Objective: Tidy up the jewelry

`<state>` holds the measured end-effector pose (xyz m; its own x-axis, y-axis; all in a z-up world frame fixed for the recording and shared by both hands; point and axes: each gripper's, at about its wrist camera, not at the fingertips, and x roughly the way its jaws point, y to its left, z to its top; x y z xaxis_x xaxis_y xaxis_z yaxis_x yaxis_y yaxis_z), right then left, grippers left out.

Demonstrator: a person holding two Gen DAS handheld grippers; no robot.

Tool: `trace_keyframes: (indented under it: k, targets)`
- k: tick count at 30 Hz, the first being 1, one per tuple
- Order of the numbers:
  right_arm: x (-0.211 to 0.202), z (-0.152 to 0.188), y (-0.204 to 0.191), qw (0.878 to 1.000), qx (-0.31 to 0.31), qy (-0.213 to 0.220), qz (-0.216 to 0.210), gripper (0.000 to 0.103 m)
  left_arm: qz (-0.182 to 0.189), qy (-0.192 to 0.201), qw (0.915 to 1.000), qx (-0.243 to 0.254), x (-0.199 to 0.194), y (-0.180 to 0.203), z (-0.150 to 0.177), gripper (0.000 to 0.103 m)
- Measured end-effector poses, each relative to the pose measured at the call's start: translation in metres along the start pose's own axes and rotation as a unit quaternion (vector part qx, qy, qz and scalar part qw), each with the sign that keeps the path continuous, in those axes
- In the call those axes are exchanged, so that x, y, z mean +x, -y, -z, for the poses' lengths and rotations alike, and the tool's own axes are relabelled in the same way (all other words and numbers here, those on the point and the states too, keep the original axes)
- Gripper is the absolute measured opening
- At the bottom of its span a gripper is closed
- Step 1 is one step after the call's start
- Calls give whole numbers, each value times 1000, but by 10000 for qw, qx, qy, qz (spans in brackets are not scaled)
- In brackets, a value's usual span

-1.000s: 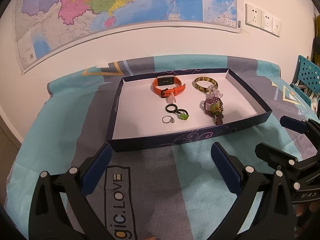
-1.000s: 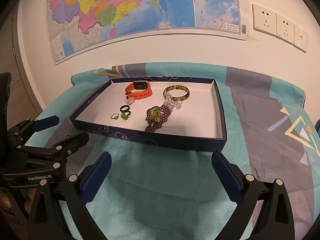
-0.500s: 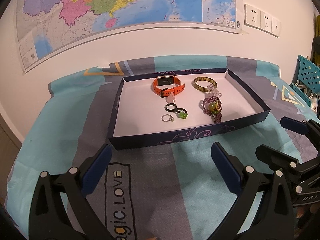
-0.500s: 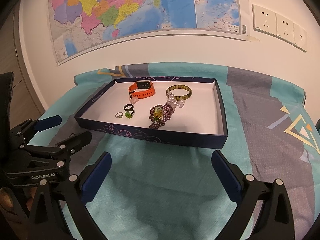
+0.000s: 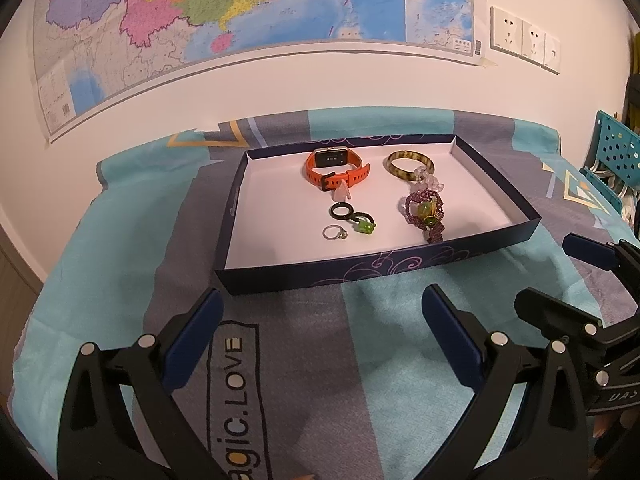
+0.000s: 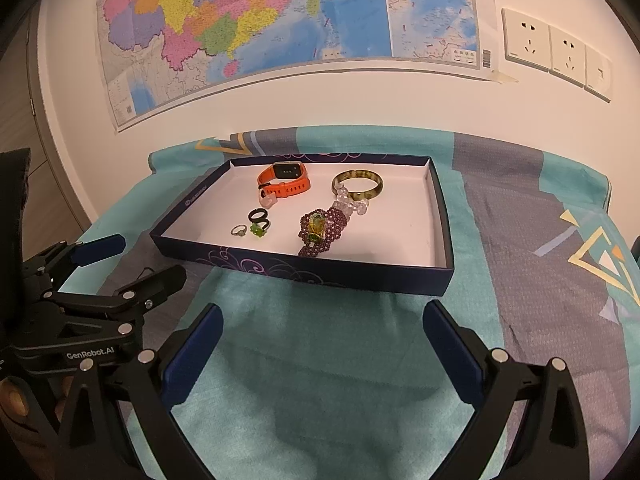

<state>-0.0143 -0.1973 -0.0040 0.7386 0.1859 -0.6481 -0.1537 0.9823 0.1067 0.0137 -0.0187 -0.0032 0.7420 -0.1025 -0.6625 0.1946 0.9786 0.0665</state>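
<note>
Going left to right in the left wrist view, the left claw (image 5: 322, 334) sits at the bottom with its two blue pads wide apart and nothing between them. Above it, in the middle of the frame, is the dark blue tray (image 5: 340, 280) on the teal and grey cloth (image 5: 120, 248).

All the jewelry lies inside the tray: a small silver ring (image 5: 334, 233), a black ring (image 5: 341, 211) and a green ring (image 5: 363, 225) close together, then an orange watch (image 5: 336, 168) near the back. Further right are a purple bead bracelet (image 5: 426, 216) and a yellow-brown bangle (image 5: 409, 165).

The right claw (image 6: 322, 338) is at the lower right, also spread open and empty.

Since a second ago, both claws have pulled back a little and the jewelry has not moved. So the pieces are gathered in the tray, but whether sorting is over or still going, I cannot tell.
</note>
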Motion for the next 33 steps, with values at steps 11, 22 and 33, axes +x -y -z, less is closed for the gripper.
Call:
trace_keyframes:
  k: [11, 22, 33]
  targets:
    - [1, 1, 0, 10000, 4, -24, -8, 96, -9, -17, 10000, -22, 1, -1, 2, 98]
    - [3, 1, 1, 10000, 24, -26, -5, 96, 7, -57, 10000, -51, 3, -2, 3, 98]
    - [4, 1, 1, 10000, 25, -37, -12, 96, 23, -67, 10000, -61, 5, -2, 3, 98]
